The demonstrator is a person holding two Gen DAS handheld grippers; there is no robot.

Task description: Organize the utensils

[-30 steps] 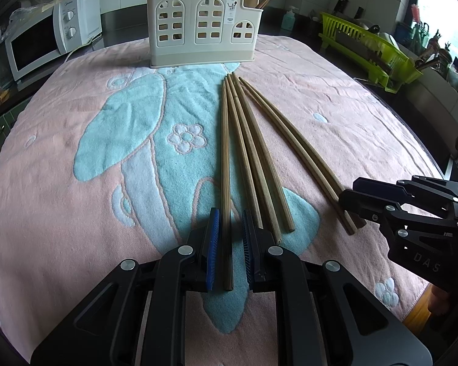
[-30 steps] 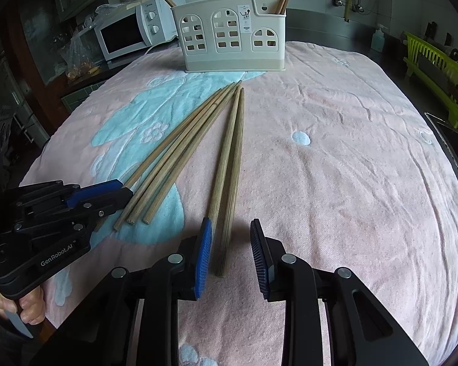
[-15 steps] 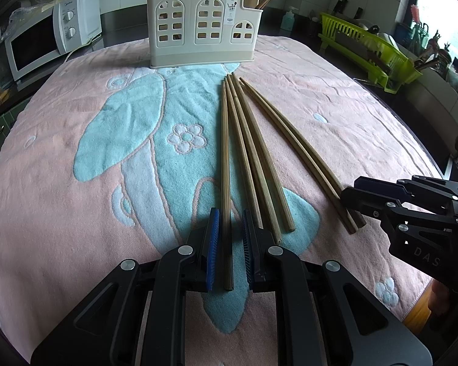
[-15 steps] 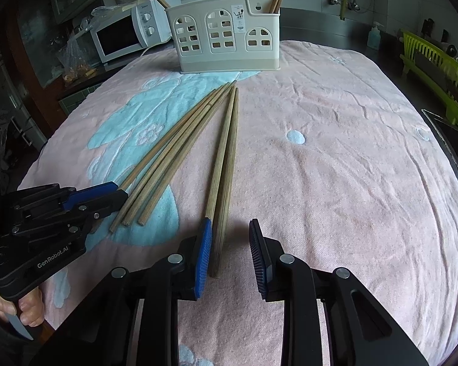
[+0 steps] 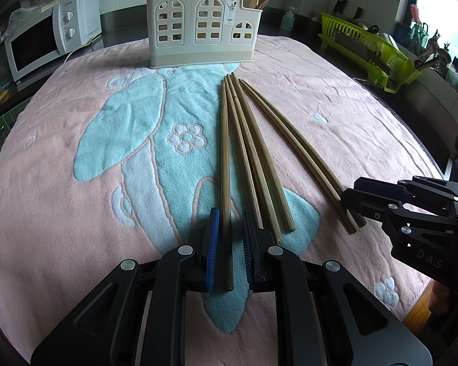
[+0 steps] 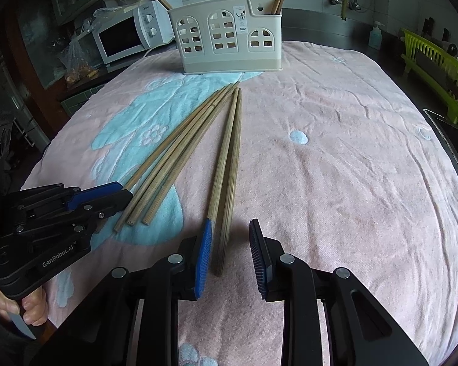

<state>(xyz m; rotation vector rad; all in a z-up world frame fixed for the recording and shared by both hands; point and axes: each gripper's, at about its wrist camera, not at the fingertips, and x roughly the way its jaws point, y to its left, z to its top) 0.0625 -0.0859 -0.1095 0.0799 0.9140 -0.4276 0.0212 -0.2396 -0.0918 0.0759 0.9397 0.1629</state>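
Progress: early | six chopsticks (image 5: 253,158) lie on towel-covered counter (image 5: 76,213), few in holder (image 5: 203,27) | left gripper (image 5: 230,248) brackets one, narrow gap | right gripper (image 6: 230,257) spread around pair.

Both black two-finger grippers angle steeply down, side by side and apart. The left gripper (image 5: 229,244) has its blue-padded jaws narrowed to a slim gap, a small space showing on either side of what lies between them. The right gripper (image 6: 230,253) holds its jaws wider, parted, pads pressing on nothing. A hand (image 6: 21,308) grips the left tool's handle at near left.
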